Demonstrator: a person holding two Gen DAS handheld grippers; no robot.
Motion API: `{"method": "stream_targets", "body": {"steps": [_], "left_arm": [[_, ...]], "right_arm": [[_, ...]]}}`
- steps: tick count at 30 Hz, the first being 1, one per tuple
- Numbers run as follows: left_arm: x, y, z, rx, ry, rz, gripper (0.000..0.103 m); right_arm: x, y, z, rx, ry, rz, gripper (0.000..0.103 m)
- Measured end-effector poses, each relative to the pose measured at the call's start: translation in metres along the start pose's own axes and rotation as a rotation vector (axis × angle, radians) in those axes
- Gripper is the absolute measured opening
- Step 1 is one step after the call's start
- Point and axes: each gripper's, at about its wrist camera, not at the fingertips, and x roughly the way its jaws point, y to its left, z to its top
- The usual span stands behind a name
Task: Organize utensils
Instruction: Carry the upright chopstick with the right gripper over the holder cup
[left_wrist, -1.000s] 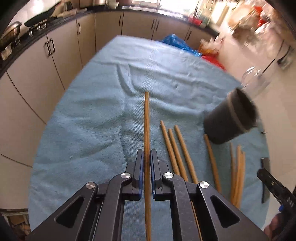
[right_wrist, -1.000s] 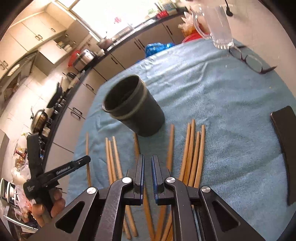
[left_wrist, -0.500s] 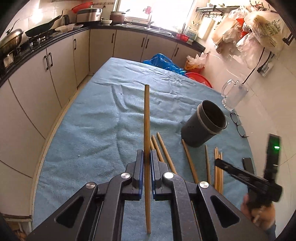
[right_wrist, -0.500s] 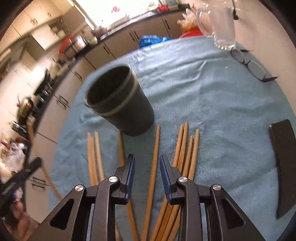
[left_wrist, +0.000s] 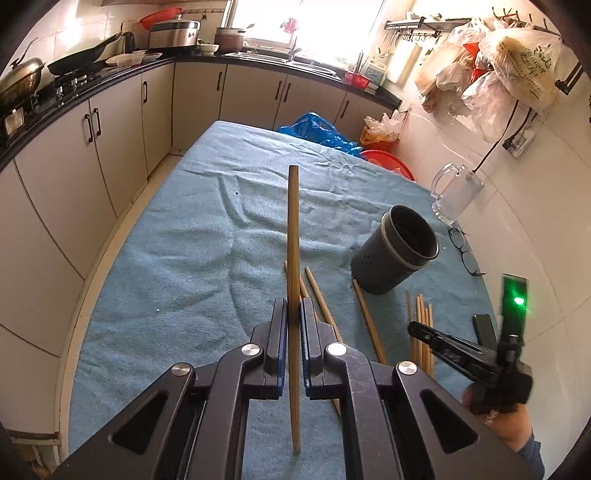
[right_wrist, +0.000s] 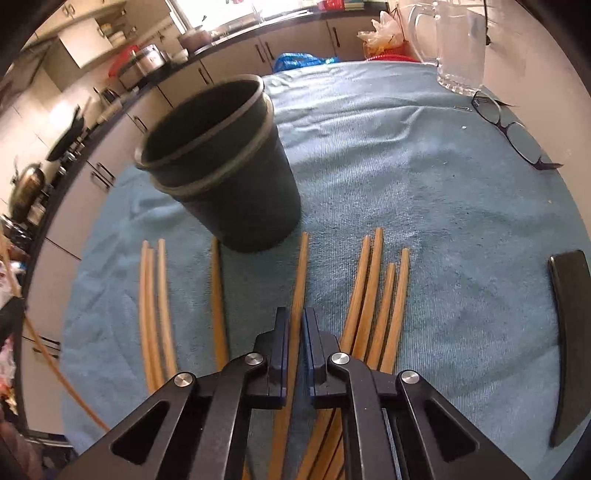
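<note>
**Chopstick sorting: early stage, holder empty**

Item one: our left gripper (left_wrist: 293, 317), fingers clamped on a single chopstick (left_wrist: 293, 236), which we hold clear of the desk (left_wrist: 177, 266) with its far end pointing away over the blue cloth.

Item two: our right gripper (right_wrist: 294, 332). Its fingers have just closed, and a second chopstick (right_wrist: 301, 280) runs between them; it lies on the cloth, its tip beside the holder's base.

Item three: the dark round holder (right_wrist: 225, 170), upright, near the glass mug (left_wrist: 456, 192). We see nothing inside it.

Item four: loose chopsticks on the cloth, three to the left of the holder (right_wrist: 153, 295), one just beside it (right_wrist: 218, 291), four to the right (right_wrist: 380, 291).

Also present: spectacles (right_wrist: 513, 133) and a dark flat object (right_wrist: 570, 317).

Our reckoning: nothing is stowed yet; two sticks are gripped, eight remain.
</note>
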Motion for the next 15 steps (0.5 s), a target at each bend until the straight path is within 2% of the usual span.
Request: {"method": "stream_targets", "body": {"steps": [3,8,15], "left_arm": [[-0.009,-0.001,-0.001,-0.002,-0.018,-0.007,0.006],[-0.029,-0.007,-0.003,0.005,-0.061,-0.012,0.006],[-0.051,-0.017,-0.004,0.031,-0.110,-0.001,0.006]], "right_arm": [[-0.028,-0.005,-0.005,0.028,-0.064,0.078,0.007],[-0.084,-0.003,-0.014,0.001,-0.198,0.171,0.007],[-0.137,0.008,-0.025,-0.023,-0.352,0.206,0.007]]}}
